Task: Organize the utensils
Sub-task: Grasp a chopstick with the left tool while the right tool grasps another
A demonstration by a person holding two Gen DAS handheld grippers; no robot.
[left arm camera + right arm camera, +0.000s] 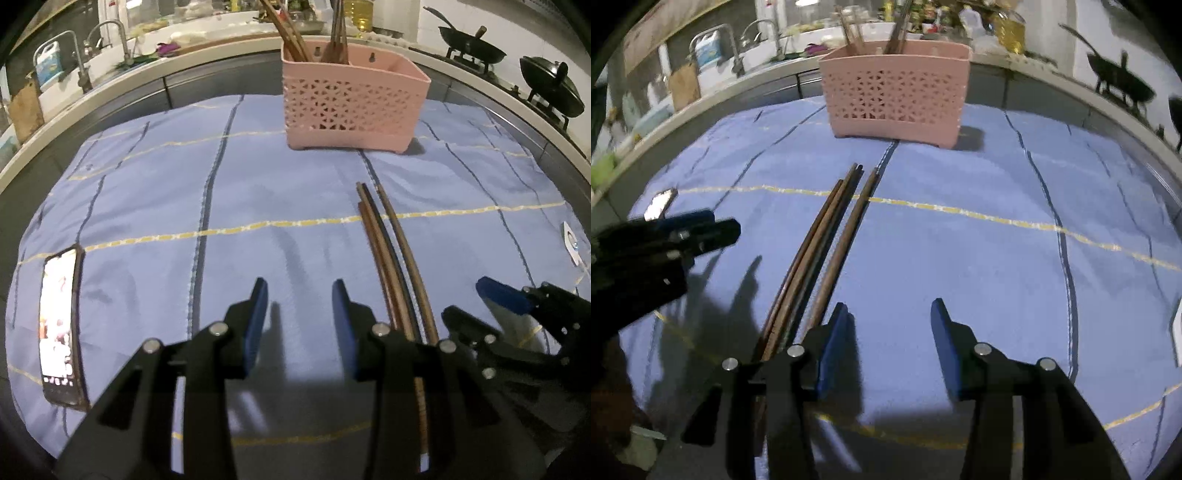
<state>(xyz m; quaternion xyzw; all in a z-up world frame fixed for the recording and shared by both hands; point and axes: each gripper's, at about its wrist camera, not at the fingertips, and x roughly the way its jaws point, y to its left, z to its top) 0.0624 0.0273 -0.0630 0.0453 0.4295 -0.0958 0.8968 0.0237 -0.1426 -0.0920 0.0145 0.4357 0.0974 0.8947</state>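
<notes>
Several brown chopsticks (pixel 391 258) lie side by side on the blue cloth (pixel 258 192), pointing toward a pink perforated utensil holder (pixel 351 107) at the far side. The holder has several chopsticks standing in its back compartments. My left gripper (pixel 300 325) is open and empty, low over the cloth just left of the loose chopsticks. My right gripper (pixel 888 347) is open and empty, just right of the chopsticks (pixel 827 251). The holder also shows in the right wrist view (pixel 894 92). Each gripper shows at the edge of the other's view.
A phone (pixel 61 328) with a lit screen lies on the cloth at the left. A white tag (pixel 571 243) sits at the cloth's right edge. Behind runs a kitchen counter with a sink and taps (pixel 110 44) at the left and black woks (pixel 472 44) on a stove at the right.
</notes>
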